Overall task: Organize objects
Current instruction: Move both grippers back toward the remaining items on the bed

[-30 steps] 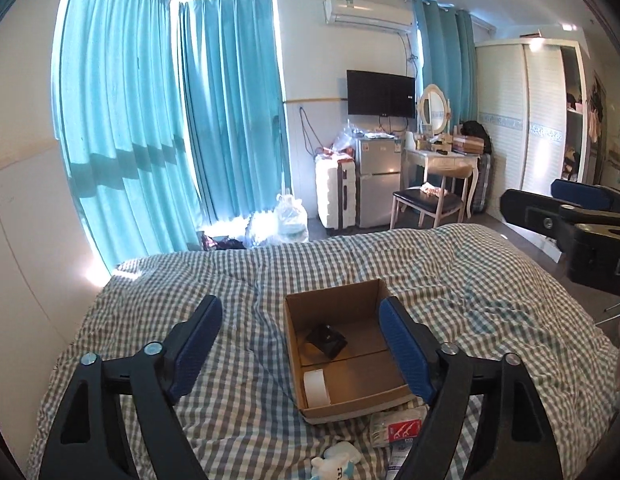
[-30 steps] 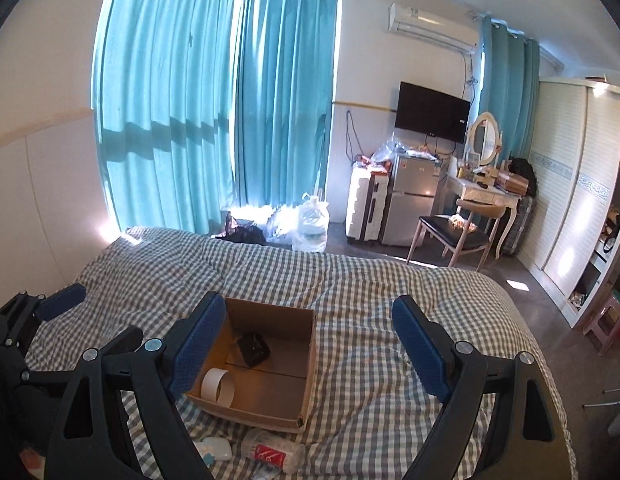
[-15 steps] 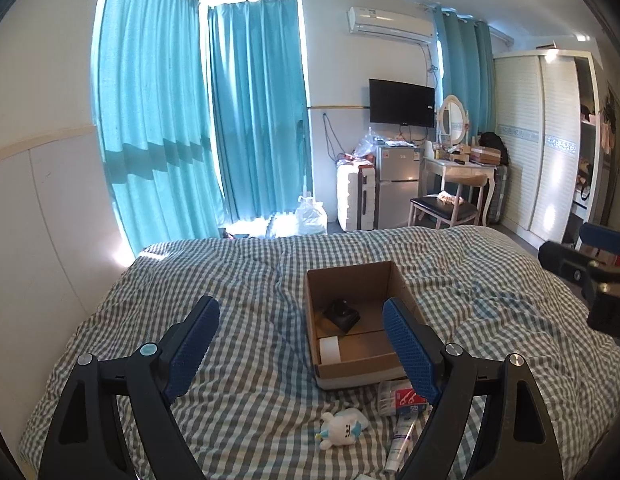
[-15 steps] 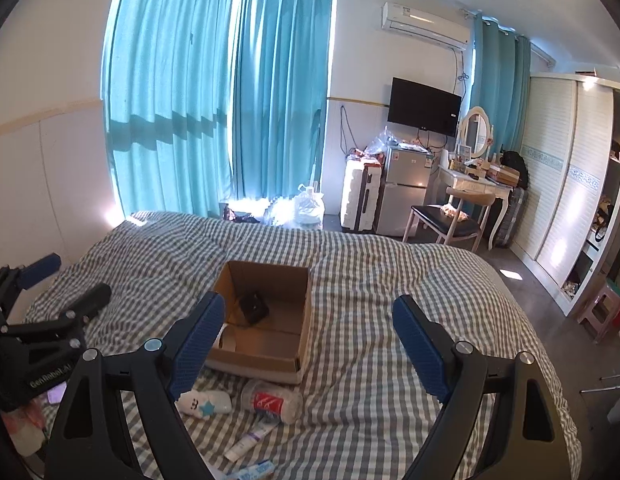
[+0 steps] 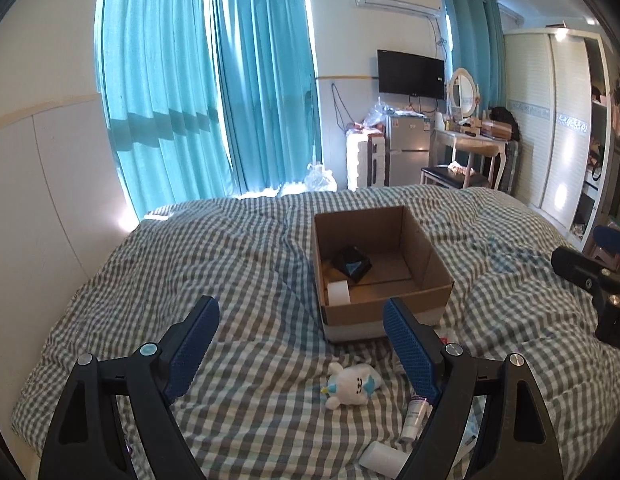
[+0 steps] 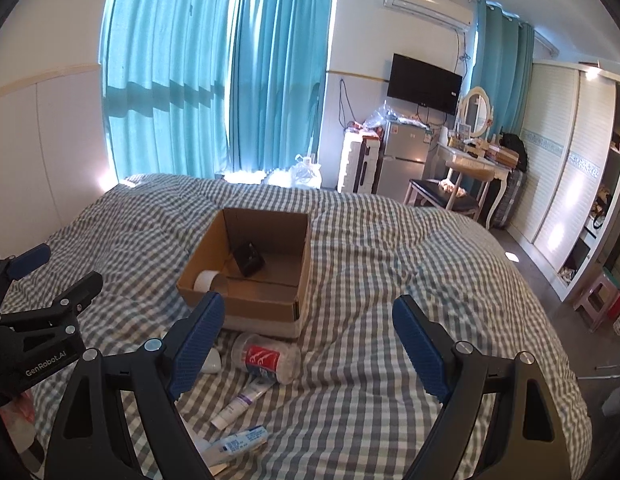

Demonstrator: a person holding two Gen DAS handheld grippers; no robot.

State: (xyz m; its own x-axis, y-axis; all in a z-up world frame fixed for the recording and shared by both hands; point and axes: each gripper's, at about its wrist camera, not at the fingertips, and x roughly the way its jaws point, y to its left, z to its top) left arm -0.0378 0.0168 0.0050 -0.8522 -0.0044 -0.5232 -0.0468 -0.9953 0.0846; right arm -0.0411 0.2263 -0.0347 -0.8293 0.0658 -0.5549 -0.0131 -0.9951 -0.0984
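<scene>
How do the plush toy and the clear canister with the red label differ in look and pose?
The plush toy is soft, white with blue patches, sprawled on the checked bedspread. The clear canister is rigid, see-through, red-labelled, lying on its side. The toy has limbs; the canister is a plain cylinder. Both lie outside the cardboard box, near its front.

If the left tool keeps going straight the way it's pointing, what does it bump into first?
Probably the checked bed cover just in front of the cardboard box. The left tool is open and angled downward; the white plush toy lies nearby, but depth is unclear.
</scene>
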